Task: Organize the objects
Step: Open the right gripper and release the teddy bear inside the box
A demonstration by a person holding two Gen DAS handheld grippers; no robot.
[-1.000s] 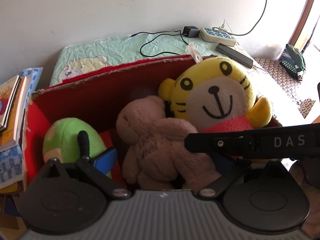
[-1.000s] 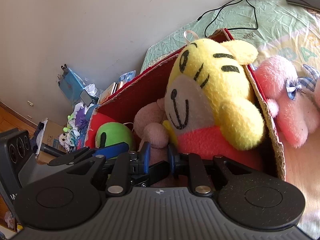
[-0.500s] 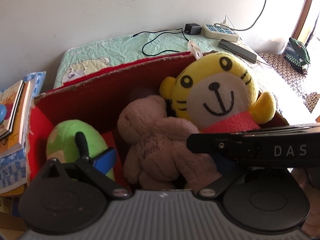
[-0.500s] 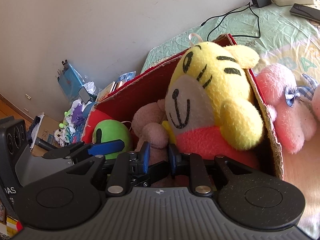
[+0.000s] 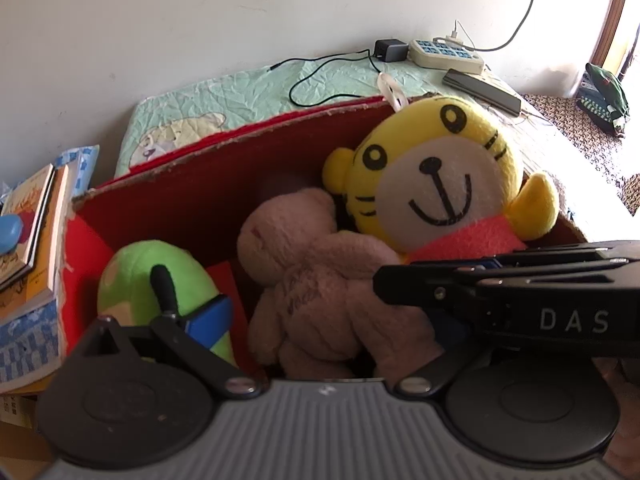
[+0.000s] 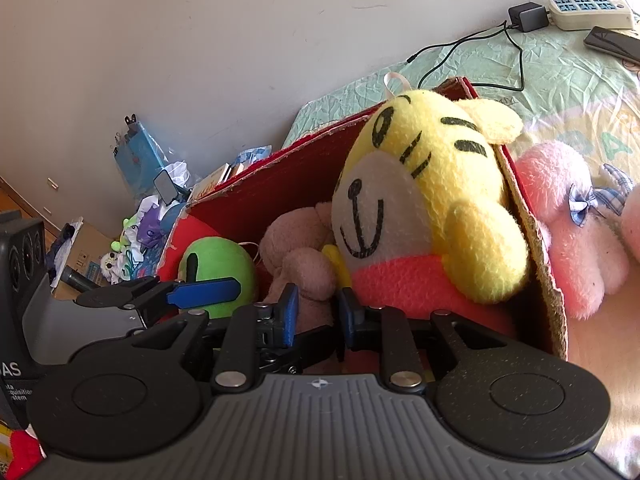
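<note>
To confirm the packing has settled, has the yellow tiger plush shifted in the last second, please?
No. The yellow tiger plush still leans on the red box wall, beside the brown bear.

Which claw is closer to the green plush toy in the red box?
Left. The left claw reaches right beside the green plush; the right claw sits farther over, by the brown bear.

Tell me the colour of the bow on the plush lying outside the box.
Blue-and-white checked, on the pink plush; right wrist view.
</note>
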